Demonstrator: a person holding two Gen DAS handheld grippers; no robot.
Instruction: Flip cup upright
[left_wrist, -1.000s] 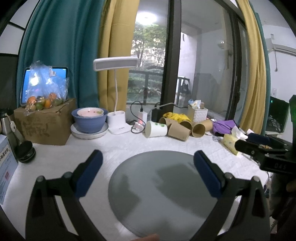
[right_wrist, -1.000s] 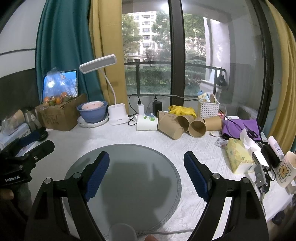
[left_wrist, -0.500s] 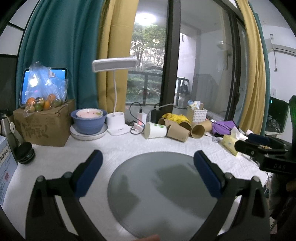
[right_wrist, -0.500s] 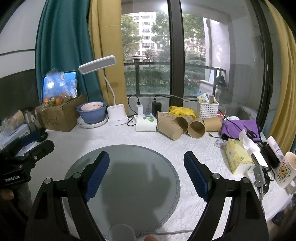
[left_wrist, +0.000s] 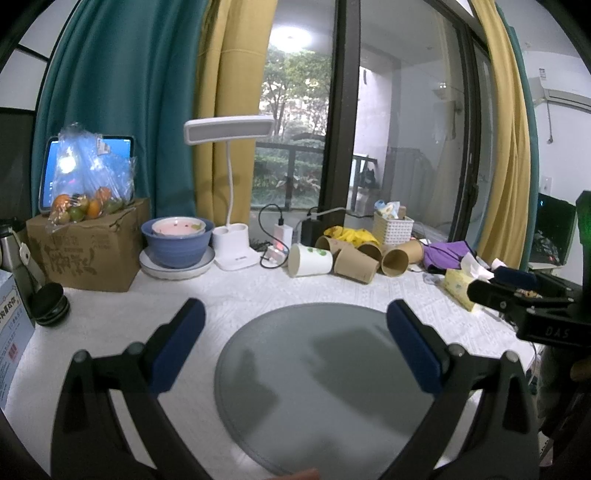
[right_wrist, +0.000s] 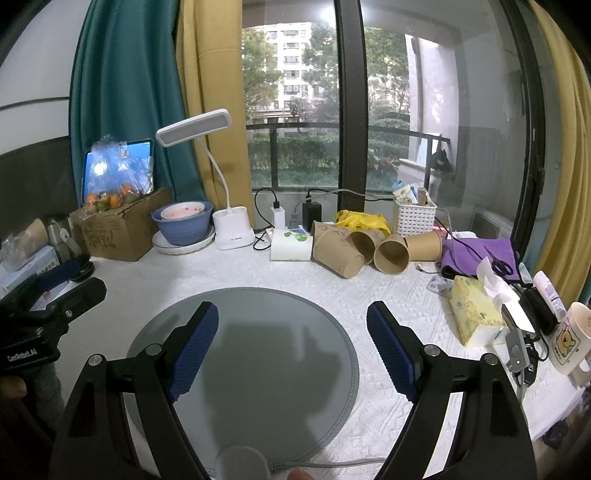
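The white paper cup (left_wrist: 309, 260) with green spots lies on its side in the middle of the left wrist picture, far back on the table by the window. In the right wrist picture the same cup (right_wrist: 291, 248) sits in the middle, a bit above center. Just beside it, touching or almost touching, are the brown paper cups (right_wrist: 360, 249), all tipped over in a pile. It is hard to say which cup is the one to stand up; the white one is my guess.

The left gripper (left_wrist: 295, 336) is wide open and holds nothing. The right gripper (right_wrist: 291, 345) is wide open too, with nothing in it. Both hang over the round gray mat (right_wrist: 258, 332), well apart from the cups.

What could go wrong? The cups are round and light, so a bump could make them roll away. Because they lie so close, a finger going for one cup may push its neighbor. A hard squeeze could squash the thin paper. Behind the cups are the charger plugs and cords (right_wrist: 280, 218) and the white basket (right_wrist: 413, 218), so a long reach could snag a wire. The desk lamp (left_wrist: 231, 192) stands near on the left and could get knocked.
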